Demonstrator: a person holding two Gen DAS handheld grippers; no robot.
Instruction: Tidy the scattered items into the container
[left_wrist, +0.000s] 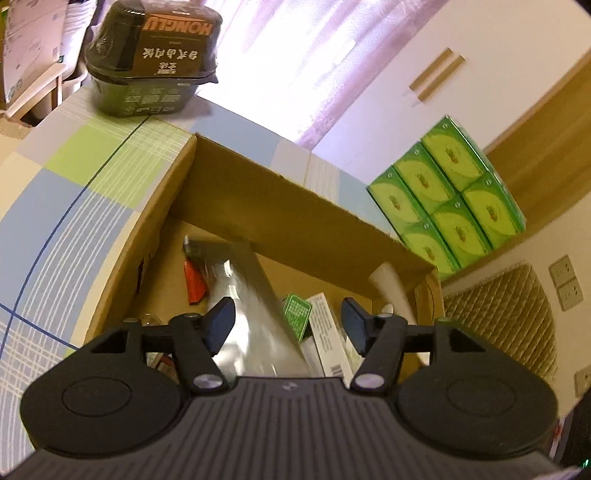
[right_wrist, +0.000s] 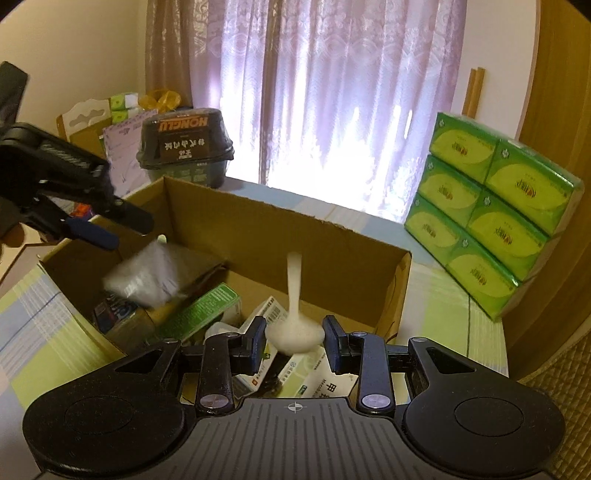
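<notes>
The silver pouch (left_wrist: 243, 299) in the cardboard box (left_wrist: 280, 206) is blurred in both views, so its print and edges cannot be read; in the left wrist view its lower end is cut off behind the gripper body. Its long axis there runs from about 11 o'clock down to 5 o'clock. A red item (left_wrist: 195, 280) at its 9 o'clock is too smeared to identify. A green packet (left_wrist: 295, 314) and white medicine cartons (right_wrist: 317, 373) lie beside it on the box floor, partly hidden by the grippers.

The left gripper (left_wrist: 288, 321) hangs over the box with its fingers wide apart and nothing between them. The right gripper (right_wrist: 294, 343) has its fingers at a narrow gap either side of a white spoon-like thing (right_wrist: 294, 325); its bowl sits between the pads and its handle points to 12 o'clock, blurred. Whether the pads touch it I cannot tell.

A dark food bowl (right_wrist: 184, 147) stands on the checked tablecloth (left_wrist: 74, 192) beyond the box at 11 o'clock. A stack of green tissue packs (right_wrist: 495, 221) stands at 2 o'clock.
</notes>
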